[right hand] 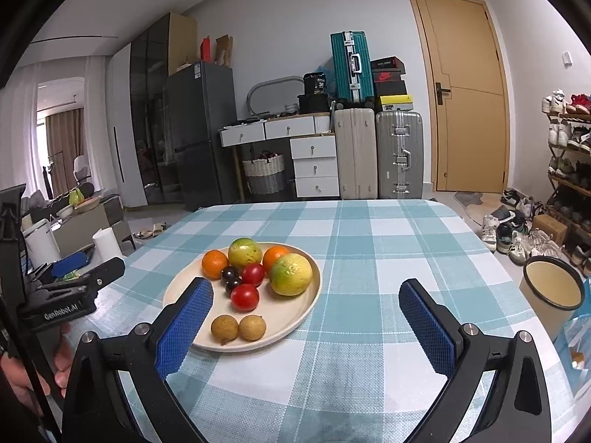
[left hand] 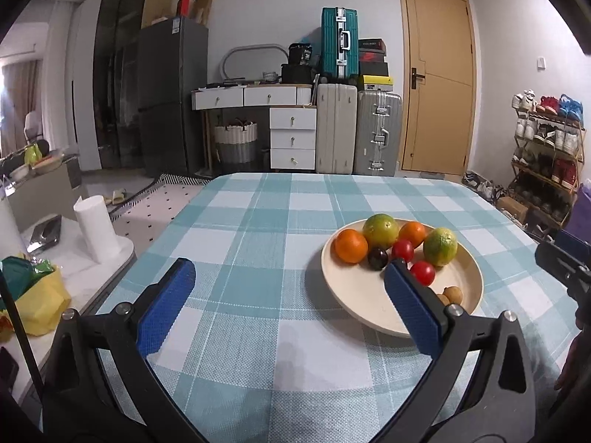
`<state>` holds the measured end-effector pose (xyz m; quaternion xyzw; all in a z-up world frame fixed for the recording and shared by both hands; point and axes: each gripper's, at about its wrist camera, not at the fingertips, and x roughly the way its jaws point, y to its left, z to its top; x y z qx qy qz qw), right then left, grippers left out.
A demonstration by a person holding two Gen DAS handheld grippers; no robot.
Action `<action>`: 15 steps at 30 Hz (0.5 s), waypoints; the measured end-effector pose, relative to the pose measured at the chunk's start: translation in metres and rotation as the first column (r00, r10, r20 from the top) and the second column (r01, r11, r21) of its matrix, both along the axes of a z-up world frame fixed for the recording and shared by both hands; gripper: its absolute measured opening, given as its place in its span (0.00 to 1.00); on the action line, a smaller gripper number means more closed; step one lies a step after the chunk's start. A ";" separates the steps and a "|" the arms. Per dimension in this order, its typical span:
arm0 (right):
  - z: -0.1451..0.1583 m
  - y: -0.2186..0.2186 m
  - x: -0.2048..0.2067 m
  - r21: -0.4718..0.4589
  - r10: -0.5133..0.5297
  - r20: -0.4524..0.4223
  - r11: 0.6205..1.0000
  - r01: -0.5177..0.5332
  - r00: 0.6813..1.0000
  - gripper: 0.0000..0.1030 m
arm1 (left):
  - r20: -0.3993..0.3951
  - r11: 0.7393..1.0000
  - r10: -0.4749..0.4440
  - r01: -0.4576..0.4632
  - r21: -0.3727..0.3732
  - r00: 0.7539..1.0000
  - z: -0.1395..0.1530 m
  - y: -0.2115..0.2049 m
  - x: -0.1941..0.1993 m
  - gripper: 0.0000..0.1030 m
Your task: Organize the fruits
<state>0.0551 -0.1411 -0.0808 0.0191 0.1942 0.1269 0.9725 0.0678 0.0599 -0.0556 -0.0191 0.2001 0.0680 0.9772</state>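
A cream plate (left hand: pixel 461 295) (right hand: pixel 295 313) sits on the checked tablecloth and holds several fruits: two oranges (right hand: pixel 215 263), two yellow-green citrus (right hand: pixel 291 274), two red tomatoes (right hand: pixel 245 296), two dark plums (right hand: pixel 231 275) and two brown longans (right hand: pixel 224 328). My left gripper (left hand: pixel 286 280) is open and empty, left of the plate, its right finger over the plate's near rim. My right gripper (right hand: pixel 304 295) is open and empty, its left finger over the plate's near-left rim. The left gripper also shows at the left edge of the right wrist view (right hand: pixel 70 291).
A cream cup (right hand: pixel 552 295) stands at the table's right edge. A side table with a white paper roll (left hand: pixel 96 229) and a yellow bag (left hand: pixel 40 295) stands left of the table. Suitcases, drawers, a fridge and a shoe rack line the far walls.
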 end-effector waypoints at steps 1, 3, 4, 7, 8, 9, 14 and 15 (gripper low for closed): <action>0.000 0.001 0.001 -0.002 0.006 -0.003 1.000 -0.006 1.000 1.00 | 0.015 1.000 -0.004 0.004 0.006 1.000 0.001 -0.001 -0.001 0.99; 0.000 0.001 0.001 -0.007 0.001 -0.004 1.000 -0.001 1.000 1.00 | 0.037 1.000 -0.013 0.012 0.011 0.999 0.003 -0.003 -0.007 0.99; 0.000 0.003 0.001 -0.012 -0.003 -0.004 1.000 0.003 1.000 1.00 | 0.053 1.000 -0.009 0.008 0.014 0.999 0.004 -0.004 -0.010 0.99; 0.001 0.007 -0.003 -0.033 0.003 0.017 0.999 -0.002 1.000 1.00 | 0.098 0.999 0.020 -0.023 0.029 0.995 0.006 -0.005 -0.019 0.99; 0.002 0.009 -0.007 -0.042 0.003 0.038 0.999 -0.002 0.999 1.00 | 0.103 0.999 0.013 -0.016 0.030 0.995 0.006 -0.006 -0.020 0.99; 0.003 0.011 -0.012 -0.053 0.007 0.063 0.999 -0.003 0.998 1.00 | 0.100 0.999 0.009 -0.012 0.030 0.995 0.006 -0.006 -0.019 0.99; 0.004 0.020 -0.021 -0.086 0.061 0.099 0.995 -0.052 0.993 1.00 | 0.101 1.000 -0.010 0.007 0.028 0.995 0.006 -0.007 -0.021 0.99; 0.004 0.018 -0.019 -0.076 0.055 0.094 0.996 -0.048 0.994 1.00 | 0.102 1.000 -0.009 0.006 0.028 0.995 0.006 -0.007 -0.021 0.99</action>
